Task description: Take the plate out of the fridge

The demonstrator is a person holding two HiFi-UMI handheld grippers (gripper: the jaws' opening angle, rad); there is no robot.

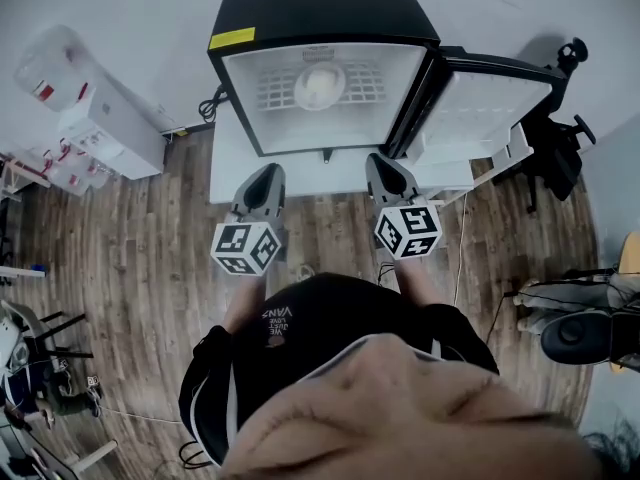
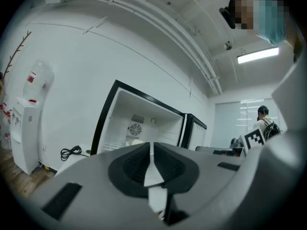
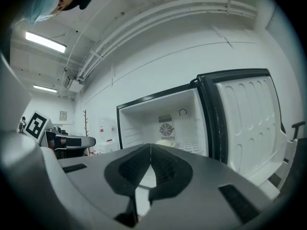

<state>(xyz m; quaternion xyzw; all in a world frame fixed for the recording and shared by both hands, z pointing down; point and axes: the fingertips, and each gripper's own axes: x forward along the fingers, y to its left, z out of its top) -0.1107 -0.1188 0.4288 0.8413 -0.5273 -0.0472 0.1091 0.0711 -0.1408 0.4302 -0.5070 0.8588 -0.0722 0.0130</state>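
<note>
A black mini fridge [image 1: 320, 28] stands with its door [image 1: 485, 108] swung out to the right. Inside, on a wire shelf, lies a pale round plate [image 1: 320, 85]. Both grippers are held level in front of the fridge's mouth, short of it and outside it. My left gripper [image 1: 268, 173] is shut with nothing in it, and so is my right gripper [image 1: 384, 162]. In the left gripper view the plate [image 2: 136, 141] peeps over the closed jaws of the left gripper [image 2: 151, 145]. In the right gripper view the plate [image 3: 165, 142] lies just beyond the right gripper [image 3: 150, 148].
The fridge sits on a low white platform [image 1: 228, 173] on a wooden floor. A white water dispenser [image 1: 110, 128] stands to the left, a black cable [image 1: 207, 106] lies beside the fridge, and a dark stand [image 1: 555, 153] is past the open door.
</note>
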